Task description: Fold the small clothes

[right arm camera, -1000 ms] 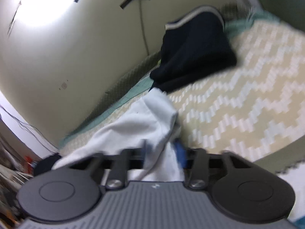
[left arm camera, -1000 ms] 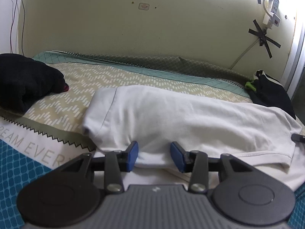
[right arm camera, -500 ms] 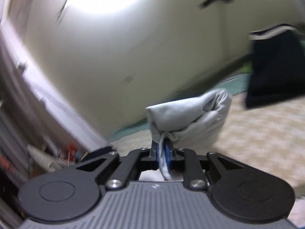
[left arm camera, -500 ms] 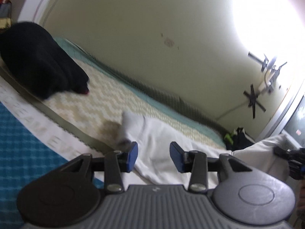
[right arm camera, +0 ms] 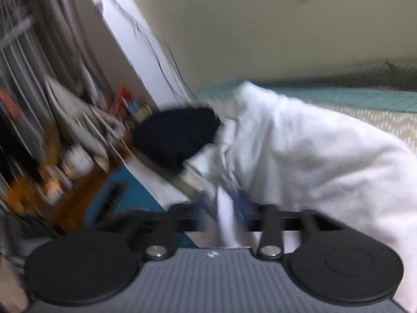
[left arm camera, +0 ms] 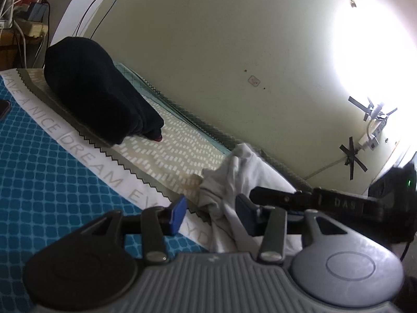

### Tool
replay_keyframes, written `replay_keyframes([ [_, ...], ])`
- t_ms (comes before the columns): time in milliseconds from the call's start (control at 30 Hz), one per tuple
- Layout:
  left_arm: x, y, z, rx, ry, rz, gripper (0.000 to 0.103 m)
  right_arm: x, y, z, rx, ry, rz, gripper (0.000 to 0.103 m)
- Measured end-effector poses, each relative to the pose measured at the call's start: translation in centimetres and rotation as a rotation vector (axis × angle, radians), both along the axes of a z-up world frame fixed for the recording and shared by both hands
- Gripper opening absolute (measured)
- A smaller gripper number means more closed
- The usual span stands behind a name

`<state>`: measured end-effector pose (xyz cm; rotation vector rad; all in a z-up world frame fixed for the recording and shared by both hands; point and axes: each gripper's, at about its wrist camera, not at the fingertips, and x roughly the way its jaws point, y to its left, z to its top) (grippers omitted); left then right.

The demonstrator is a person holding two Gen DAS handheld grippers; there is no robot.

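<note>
The white garment (left arm camera: 245,180), stretched long across the bed (left arm camera: 161,154) a second ago, now lies bunched in a heap near the wall. The left gripper (left arm camera: 210,213) has just been widening, its jaws spread with crumpled white cloth between them but apparently not pinched. The right gripper (right arm camera: 221,206), blurred, has just sprung apart from a tight pinch; a strip of the cloth hangs between its jaws. A black garment (left arm camera: 99,96) rests well apart on the bed.
</note>
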<state>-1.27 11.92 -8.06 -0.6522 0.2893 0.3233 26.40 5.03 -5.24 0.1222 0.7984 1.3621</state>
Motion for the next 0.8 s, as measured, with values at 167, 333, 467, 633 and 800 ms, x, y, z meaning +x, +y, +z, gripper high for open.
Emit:
replay_keyframes([
  [167,1.5,-0.1,-0.2,0.000,0.005,-0.039,0.049,0.8,-5.3,-0.7,0.096,0.036,0.022,0.063],
  [333,4.9,-1.7,-1.3,0.029,0.060,-0.084,0.047,3.8,-11.8,-1.9,0.057,-0.034,-0.154,0.052],
  [467,7.5,-2.6,-3.0,0.032,0.219,-0.096,0.021,7.2,-14.4,-5.3,-0.061,0.034,-0.283,0.017],
  [633,6.6,-2.3,-1.7,0.071,0.188,-0.064,0.032,8.2,-18.2,-5.4,0.033,0.083,-0.353,0.061],
  [800,8.2,-2.2,0.5,0.153,0.186,-0.027,0.072,9.0,-19.0,-6.0,0.075,0.130,-0.379,0.066],
])
